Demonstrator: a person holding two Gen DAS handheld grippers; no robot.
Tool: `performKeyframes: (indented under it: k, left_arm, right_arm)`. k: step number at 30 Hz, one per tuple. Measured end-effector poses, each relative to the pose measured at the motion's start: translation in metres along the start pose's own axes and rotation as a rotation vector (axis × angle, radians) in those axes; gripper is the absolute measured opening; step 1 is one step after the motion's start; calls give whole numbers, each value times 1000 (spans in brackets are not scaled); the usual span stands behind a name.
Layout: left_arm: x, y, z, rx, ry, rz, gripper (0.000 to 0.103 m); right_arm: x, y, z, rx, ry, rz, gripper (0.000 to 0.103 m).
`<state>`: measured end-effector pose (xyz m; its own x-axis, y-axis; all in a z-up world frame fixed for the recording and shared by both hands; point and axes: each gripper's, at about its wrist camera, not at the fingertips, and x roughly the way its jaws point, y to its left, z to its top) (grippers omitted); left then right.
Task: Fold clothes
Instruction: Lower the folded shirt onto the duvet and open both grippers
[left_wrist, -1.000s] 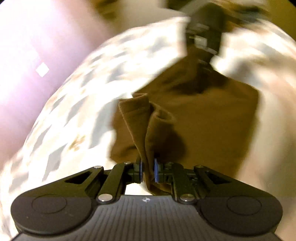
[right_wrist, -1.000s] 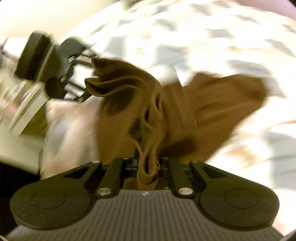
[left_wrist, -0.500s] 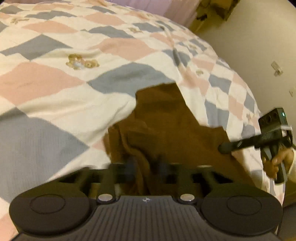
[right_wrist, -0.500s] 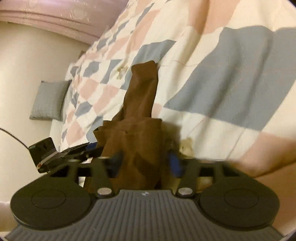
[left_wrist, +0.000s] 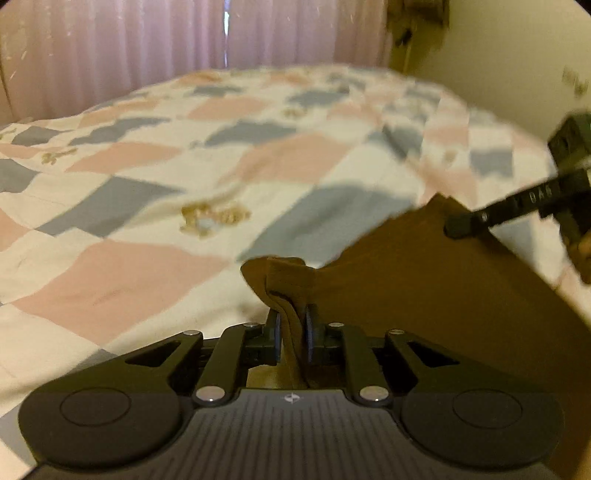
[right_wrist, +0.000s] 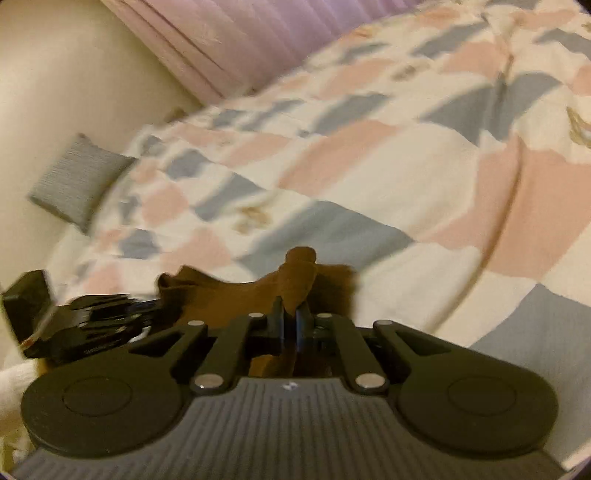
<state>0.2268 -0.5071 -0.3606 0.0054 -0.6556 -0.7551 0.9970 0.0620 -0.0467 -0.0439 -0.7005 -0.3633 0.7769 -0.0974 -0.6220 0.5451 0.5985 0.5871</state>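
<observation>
Left claw (left_wrist: 291, 332): clenched on a bunched edge of the brown garment (left_wrist: 424, 280).
Right claw (right_wrist: 290, 326): clamped on another bunched edge.
Garment: stretched between both claws, above the checked quilt (left_wrist: 147, 221).
Writing: characters on the right claw's finger, blurred, unreadable.

Dim warm indoor light, motion blur throughout, fisheye bending at edges
</observation>
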Motion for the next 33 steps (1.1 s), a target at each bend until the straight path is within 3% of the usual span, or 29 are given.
performKeyframes:
  k: [3, 7, 9, 12, 13, 15, 17, 18, 19, 21, 23, 24, 25, 28, 29, 32, 33]
  left_arm:
    - [10, 0, -2, 4, 23, 28, 24]
    - [-15, 7, 13, -45, -63, 4, 19]
    - [-7, 6, 18, -17, -36, 7, 19]
    - [19, 1, 15, 24, 45, 27, 25]
    - [27, -1, 10, 28, 72, 43, 27]
    - [25, -3, 8, 27, 62, 70, 32]
    - [13, 0, 9, 6, 49, 94, 44]
    - [4, 4, 9, 1, 47, 119, 48]
    - [-5, 7, 9, -5, 45, 143, 48]
    - [-24, 16, 10, -24, 66, 195, 40]
    - [-46, 16, 11, -33, 51, 163, 34]
    - [-56, 11, 13, -19, 28, 126, 25]
    - [-60, 5, 15, 0, 14, 94, 15]
    - [-45, -16, 22, 67, -7, -18, 11]
    - [-37, -22, 23, 86, -12, -49, 11]
    - [13, -24, 22, 103, 26, -23, 10]
    - [29, -20, 20, 95, 47, 10, 10]
  right_arm:
    - [20, -11, -7, 26, 17, -55, 5]
    - [-3, 5, -9, -20, -85, -26, 5]
    - [-14, 11, -5, -42, -130, -23, 5]
    - [3, 1, -6, -21, -67, -101, 5]
    - [13, -5, -9, -8, -26, -128, 10]
    - [19, -11, -11, 39, -3, -143, 11]
    - [14, -8, -8, 55, -2, -161, 23]
    - [10, -3, -7, 43, -5, -168, 37]
    - [5, 3, -8, 16, -16, -169, 51]
    - [-4, 16, -11, -38, -37, -170, 62]
    - [-13, 29, -13, -93, -58, -171, 62]
    - [-17, 35, -14, -120, -69, -172, 58]
    - [-22, 41, -16, -148, -80, -172, 46]
    - [-35, 61, -19, -229, -112, -174, 24]
    - [-32, 64, -20, -257, -106, -174, 22]
    - [8, 53, -19, -297, -48, -214, 19]
    - [21, 44, -18, -295, -29, -245, 12]
